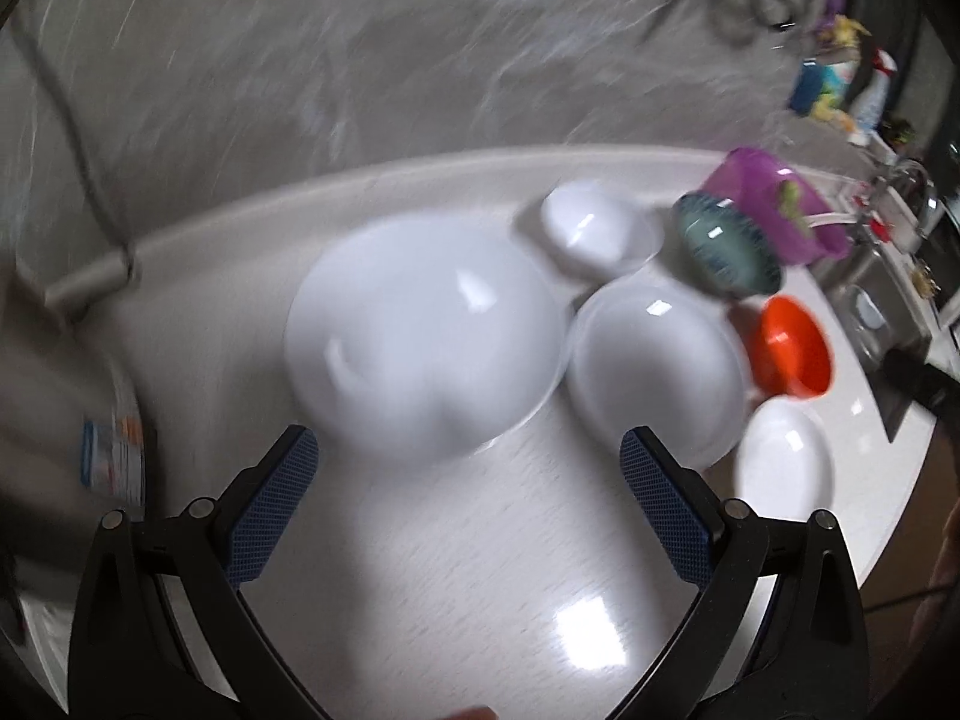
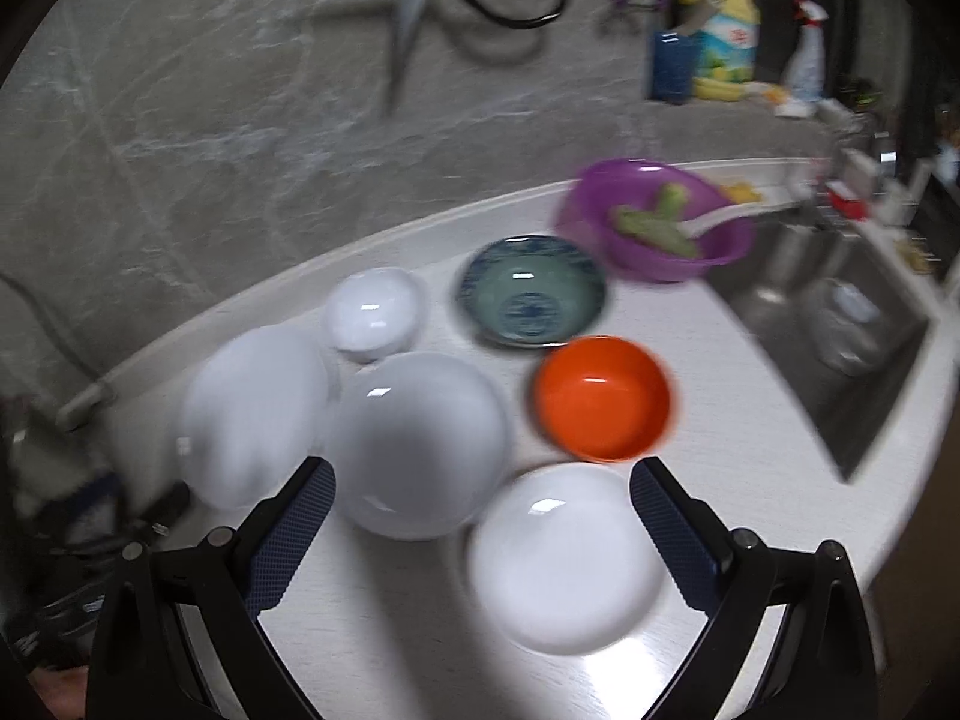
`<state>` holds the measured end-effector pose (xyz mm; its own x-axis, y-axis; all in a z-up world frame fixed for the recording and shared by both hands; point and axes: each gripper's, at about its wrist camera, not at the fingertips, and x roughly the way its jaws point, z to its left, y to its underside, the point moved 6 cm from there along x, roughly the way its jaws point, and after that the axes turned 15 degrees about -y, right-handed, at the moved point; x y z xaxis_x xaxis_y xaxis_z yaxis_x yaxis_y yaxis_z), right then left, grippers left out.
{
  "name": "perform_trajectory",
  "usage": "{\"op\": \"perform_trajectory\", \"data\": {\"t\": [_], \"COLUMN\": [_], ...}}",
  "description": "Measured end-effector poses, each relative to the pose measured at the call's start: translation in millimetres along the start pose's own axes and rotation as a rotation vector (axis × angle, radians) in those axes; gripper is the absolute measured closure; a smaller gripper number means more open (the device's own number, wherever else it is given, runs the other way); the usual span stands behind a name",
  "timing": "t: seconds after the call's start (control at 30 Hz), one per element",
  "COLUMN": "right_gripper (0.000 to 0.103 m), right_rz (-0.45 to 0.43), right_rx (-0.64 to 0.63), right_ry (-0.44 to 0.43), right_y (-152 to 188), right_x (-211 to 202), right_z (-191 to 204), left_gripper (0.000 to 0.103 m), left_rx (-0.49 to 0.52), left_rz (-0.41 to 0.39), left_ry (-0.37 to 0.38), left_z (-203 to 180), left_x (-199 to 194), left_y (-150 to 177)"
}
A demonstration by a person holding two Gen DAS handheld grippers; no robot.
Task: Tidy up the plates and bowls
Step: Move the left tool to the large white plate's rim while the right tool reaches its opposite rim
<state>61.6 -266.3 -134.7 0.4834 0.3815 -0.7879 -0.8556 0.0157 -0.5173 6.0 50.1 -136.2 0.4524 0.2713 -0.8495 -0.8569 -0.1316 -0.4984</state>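
Several dishes lie on a white counter (image 1: pixel 480 540). In the left wrist view my left gripper (image 1: pixel 468 450) is open and empty, just in front of a large white plate (image 1: pixel 420 330). Right of it are a second white plate (image 1: pixel 654 360), a small white bowl (image 1: pixel 594 228), a blue-green bowl (image 1: pixel 726 246), an orange bowl (image 1: pixel 789 348) and a small white plate (image 1: pixel 786 462). In the right wrist view my right gripper (image 2: pixel 483 483) is open and empty above the small white plate (image 2: pixel 564 558), with the orange bowl (image 2: pixel 603 399), the blue-green bowl (image 2: pixel 531 291) and white plates (image 2: pixel 417 444) beyond.
A purple bowl (image 2: pixel 654 219) with green scraps and a white spoon stands at the back, near a steel sink (image 2: pixel 840 330) on the right. Scissors (image 2: pixel 414 0) hang on the grey marble wall. Bottles (image 2: pixel 720 48) stand at the back right. A cable (image 1: pixel 90 276) lies at the left.
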Motion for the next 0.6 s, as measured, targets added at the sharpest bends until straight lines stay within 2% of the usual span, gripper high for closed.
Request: {"op": "perform_trajectory", "data": {"t": [0.1,0.2,0.33,0.4,0.47,0.6], "right_gripper": [0.003,0.006,0.008,0.008,0.008,0.023], "right_rz": [0.013,0.010,0.032,0.057,0.078,0.154], "right_rx": [0.017,0.020,-0.029,-0.040,-0.047,0.021], "right_ry": [-0.131,-0.240,-0.420,-0.477,-0.518,-0.581], "right_y": [1,-1,-12,-15,-19,-32], "right_x": [17,33,64,82,99,145], "right_z": [0,7,31,41,49,60], "left_gripper": [0.007,0.007,0.008,0.008,0.008,0.009], "left_rx": [-0.066,-0.143,-0.124,-0.108,-0.133,-0.162], "left_rz": [0.040,0.066,0.140,0.195,0.246,0.193], "left_ry": [-0.001,0.035,0.083,0.098,0.071,0.056], "left_z": [28,50,55,54,62,85], "left_x": [21,39,67,79,94,111], "left_y": [17,26,38,44,41,6]}}
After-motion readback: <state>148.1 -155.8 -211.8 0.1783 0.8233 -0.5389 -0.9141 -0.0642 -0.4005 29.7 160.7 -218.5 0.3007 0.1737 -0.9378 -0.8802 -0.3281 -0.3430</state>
